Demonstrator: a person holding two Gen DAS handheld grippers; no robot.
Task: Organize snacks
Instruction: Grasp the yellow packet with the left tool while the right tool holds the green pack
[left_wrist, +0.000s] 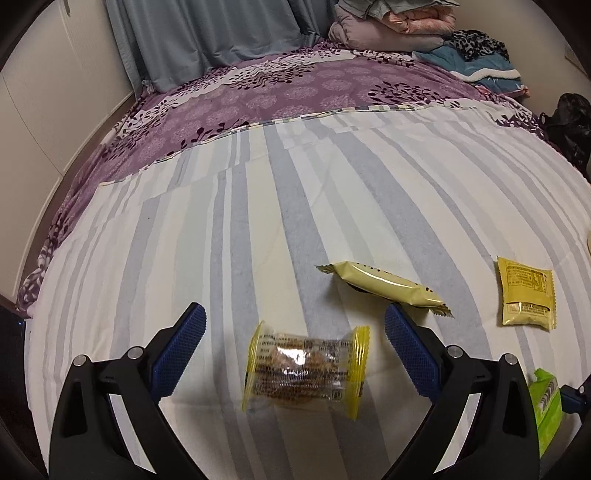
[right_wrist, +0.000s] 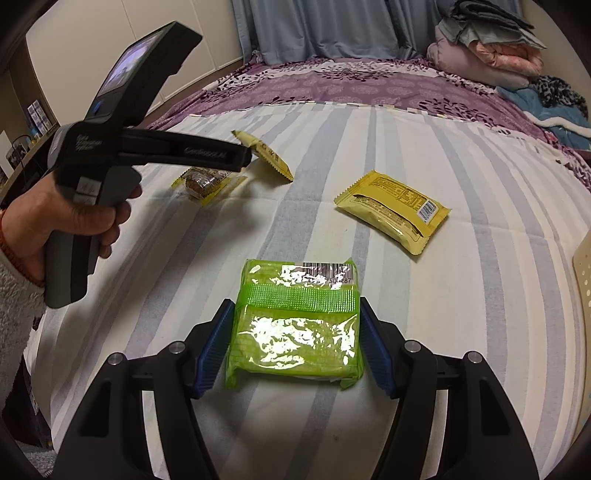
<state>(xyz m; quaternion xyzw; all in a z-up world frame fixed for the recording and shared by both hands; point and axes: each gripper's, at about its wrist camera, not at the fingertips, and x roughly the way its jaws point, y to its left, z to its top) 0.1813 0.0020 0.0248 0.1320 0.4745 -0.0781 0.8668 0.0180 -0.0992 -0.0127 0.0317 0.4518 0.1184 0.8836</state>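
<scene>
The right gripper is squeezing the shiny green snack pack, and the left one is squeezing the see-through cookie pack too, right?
Not quite. In the left wrist view, the left gripper is open; the see-through cookie pack lies between its jaws, untouched. The right gripper does squeeze the green snack pack.

Four snack packs lie on the striped bed cover (right_wrist: 461, 314). A clear pack with yellow ends (left_wrist: 304, 371) and brown pieces inside lies flat, with a pale yellow bar (left_wrist: 388, 287) slanted just beyond it and a yellow packet (left_wrist: 526, 297) label-up toward the right edge. The shiny green pack (right_wrist: 295, 325), barcode up, sits nearest the front edge.
</scene>
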